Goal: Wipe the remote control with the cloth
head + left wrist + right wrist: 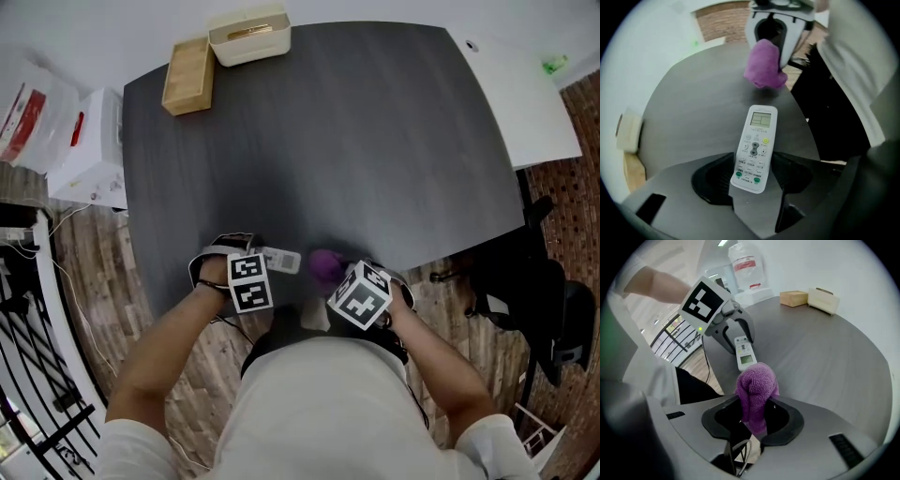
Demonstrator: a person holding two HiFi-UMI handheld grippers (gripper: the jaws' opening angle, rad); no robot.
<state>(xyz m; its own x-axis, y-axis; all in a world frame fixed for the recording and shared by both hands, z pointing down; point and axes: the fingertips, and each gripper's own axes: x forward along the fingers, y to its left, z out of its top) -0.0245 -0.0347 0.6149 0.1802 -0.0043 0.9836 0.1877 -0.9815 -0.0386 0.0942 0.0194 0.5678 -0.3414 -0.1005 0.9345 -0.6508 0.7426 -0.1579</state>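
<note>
**A:** What do our left gripper's (751, 174) fingers (792, 171) have?

**B:** They are clamped on the keypad end of the remote (756, 145). Its screen end points away from us, over the near edge of the tabletop (356, 141).

**A:** And our right gripper (754, 420)?

**B:** Its fingers (787, 420) pinch the bunched purple cloth (757, 390), which we hold just beyond the remote's screen end. Two boxes (188, 75) sit at the tabletop's far edge.

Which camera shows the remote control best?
The left gripper view: the remote control fills the middle, screen and buttons facing the camera, its lower end between the fingers. The head view shows only a small white sliver. The right gripper view shows its screen end behind the purple cloth.
</note>
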